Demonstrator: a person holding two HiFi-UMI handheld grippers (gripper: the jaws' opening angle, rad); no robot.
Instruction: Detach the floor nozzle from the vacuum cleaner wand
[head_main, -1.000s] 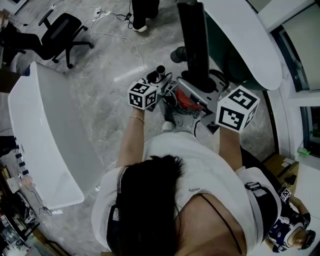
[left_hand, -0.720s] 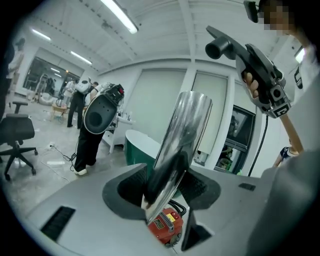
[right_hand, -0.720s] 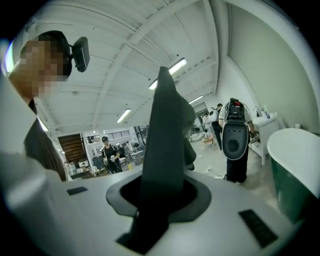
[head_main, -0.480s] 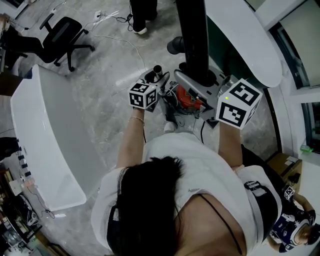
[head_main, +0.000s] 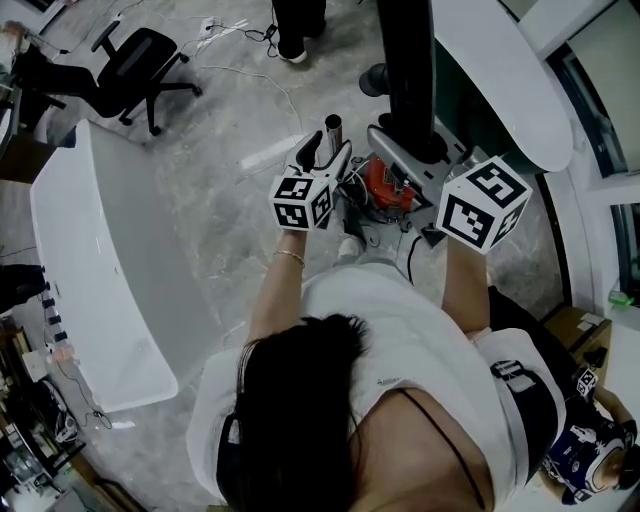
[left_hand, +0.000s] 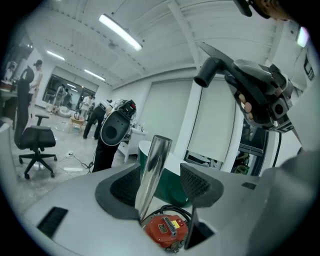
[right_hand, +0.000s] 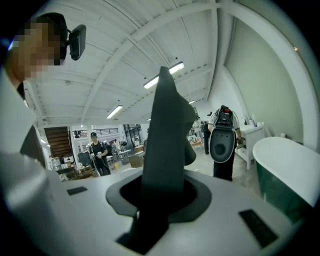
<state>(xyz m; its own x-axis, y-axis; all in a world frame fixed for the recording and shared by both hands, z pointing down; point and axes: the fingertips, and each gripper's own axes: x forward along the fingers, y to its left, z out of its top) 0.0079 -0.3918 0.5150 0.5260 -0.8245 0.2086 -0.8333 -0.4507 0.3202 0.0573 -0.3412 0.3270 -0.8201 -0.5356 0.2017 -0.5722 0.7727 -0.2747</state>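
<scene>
The floor (head_main: 210, 170) here is grey stone, and a person stands on it with a tool in each hand. The tall dark part, which I take to be the floor nozzle (head_main: 405, 70), stands up in the right tool (right_hand: 165, 192). That tool's jaws are closed tight on its lower end. Near it is the wand (left_hand: 152, 170), a shiny metal pipe. Its top end looks bare and open, so I think the nozzle is already off it. The wand stands between the jaws of the left tool (left_hand: 162, 176), which have just been opening wide. It is close by the left pad, but nothing squeezes it. So the pulling apart looks done, and this is the letting go. Next, I guess, the left tool should back away without knocking the pipe. The right one needs a safe spot to put the nozzle down. Farther off are a black chair (head_main: 135, 60) and a long white desk (head_main: 90, 280).
</scene>
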